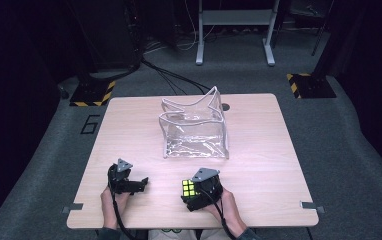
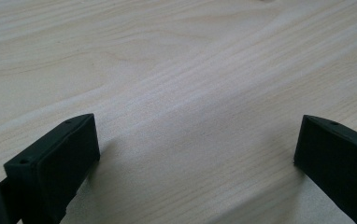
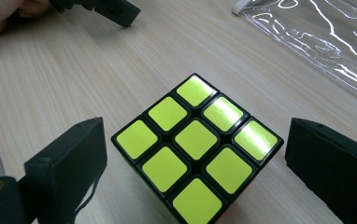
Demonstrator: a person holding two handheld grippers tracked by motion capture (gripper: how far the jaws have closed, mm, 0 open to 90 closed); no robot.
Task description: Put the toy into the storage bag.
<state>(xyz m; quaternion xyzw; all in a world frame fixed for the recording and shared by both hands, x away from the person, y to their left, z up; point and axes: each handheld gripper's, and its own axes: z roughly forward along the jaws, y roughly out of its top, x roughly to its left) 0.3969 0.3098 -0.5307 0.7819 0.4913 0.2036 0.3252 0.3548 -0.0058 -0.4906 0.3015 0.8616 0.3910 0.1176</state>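
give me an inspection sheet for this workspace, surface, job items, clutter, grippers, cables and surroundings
Surface: pale wooden table, bare around the items.
Job's things: puzzle cube with yellow top, on the table between the right gripper's jaws; clear plastic bag at mid-table, mouth open.
Clutter: nothing seen.
Grippers: left gripper open over bare wood; right gripper open, jaws either side of the cube, not touching.
Cables: black cables on the floor beyond the table.
Surroundings: grey carpet, white stand.

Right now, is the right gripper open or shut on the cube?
Open: the right gripper jaws stand apart on both sides of the cube, with gaps.
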